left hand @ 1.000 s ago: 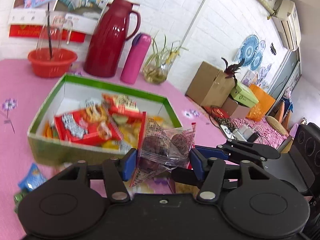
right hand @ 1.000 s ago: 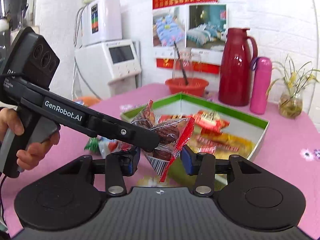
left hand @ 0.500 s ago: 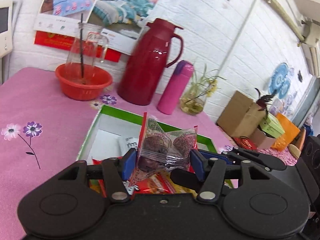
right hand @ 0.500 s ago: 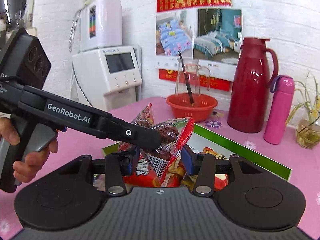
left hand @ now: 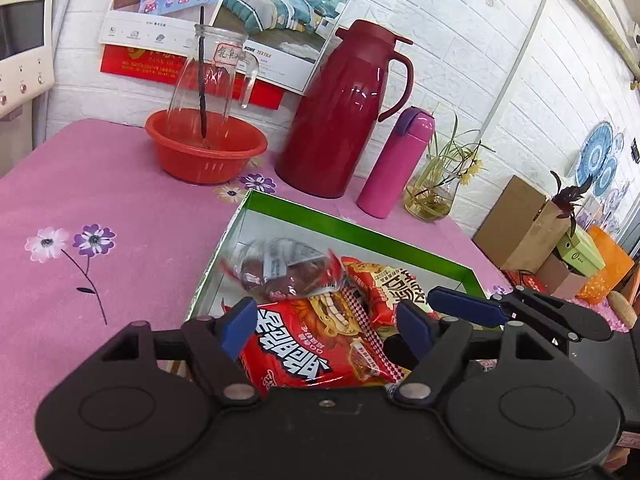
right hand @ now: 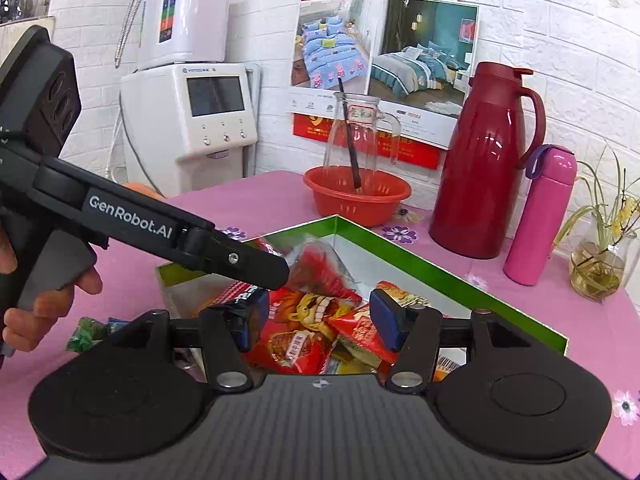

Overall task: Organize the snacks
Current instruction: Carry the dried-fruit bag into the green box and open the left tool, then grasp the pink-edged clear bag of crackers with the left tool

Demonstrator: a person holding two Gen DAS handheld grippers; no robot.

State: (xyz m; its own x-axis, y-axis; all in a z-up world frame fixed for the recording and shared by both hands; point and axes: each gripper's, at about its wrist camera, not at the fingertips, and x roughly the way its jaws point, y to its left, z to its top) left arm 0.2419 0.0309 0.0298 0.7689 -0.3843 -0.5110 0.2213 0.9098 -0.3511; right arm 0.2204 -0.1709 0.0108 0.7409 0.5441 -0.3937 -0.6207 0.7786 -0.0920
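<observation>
A green-rimmed box (left hand: 352,227) (right hand: 432,268) holds several snack packets. A clear bag of dark dried fruit (left hand: 286,270) (right hand: 320,270) lies on top at the box's far left end. A large red packet (left hand: 308,348) (right hand: 298,330) lies below it. My left gripper (left hand: 326,326) is open and empty just above the red packet, short of the bag; its black fingers (right hand: 244,262) reach in from the left in the right wrist view. My right gripper (right hand: 316,318) is open and empty over the box; its blue-tipped fingers (left hand: 464,306) show in the left wrist view.
On the pink table behind the box stand a red bowl (left hand: 206,152) with a glass pitcher, a red thermos jug (left hand: 344,120), a pink bottle (left hand: 394,168) and a plant vase (left hand: 432,196). Loose wrapped snacks (right hand: 90,332) lie left of the box. A water dispenser (right hand: 188,120) stands behind.
Both grippers opened and the bag of dried fruit dropped into the box's far left end. The grippers moved forward over the box.
</observation>
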